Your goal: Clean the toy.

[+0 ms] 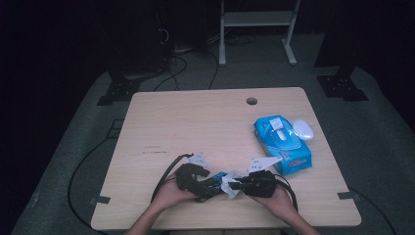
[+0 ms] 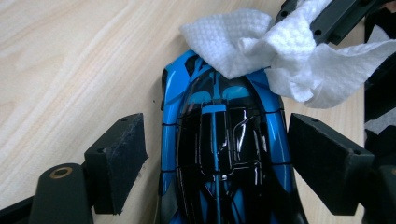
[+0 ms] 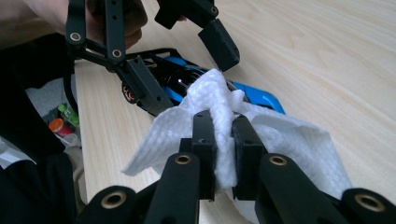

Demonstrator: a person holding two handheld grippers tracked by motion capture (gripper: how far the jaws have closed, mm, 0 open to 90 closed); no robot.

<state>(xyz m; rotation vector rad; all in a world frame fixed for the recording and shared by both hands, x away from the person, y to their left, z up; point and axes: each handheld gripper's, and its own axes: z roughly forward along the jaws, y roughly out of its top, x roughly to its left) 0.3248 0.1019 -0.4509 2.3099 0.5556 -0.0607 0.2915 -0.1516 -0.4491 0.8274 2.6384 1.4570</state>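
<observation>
Right gripper view: a white tissue (image 3: 224,126) is pinched between the right fingers (image 3: 204,140) and laid on the blue toy car (image 2: 219,154), bracketed ungripped by the spread left fingers (image 2: 122,161), so wiping is judged barely begun.

No readable text, print on the blue tissue pack (image 1: 284,144) too small and blurred to read

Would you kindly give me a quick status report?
Right gripper shut on white tissue, pressed to blue toy car. Left gripper open astride car. Nothing obstructing.
</observation>
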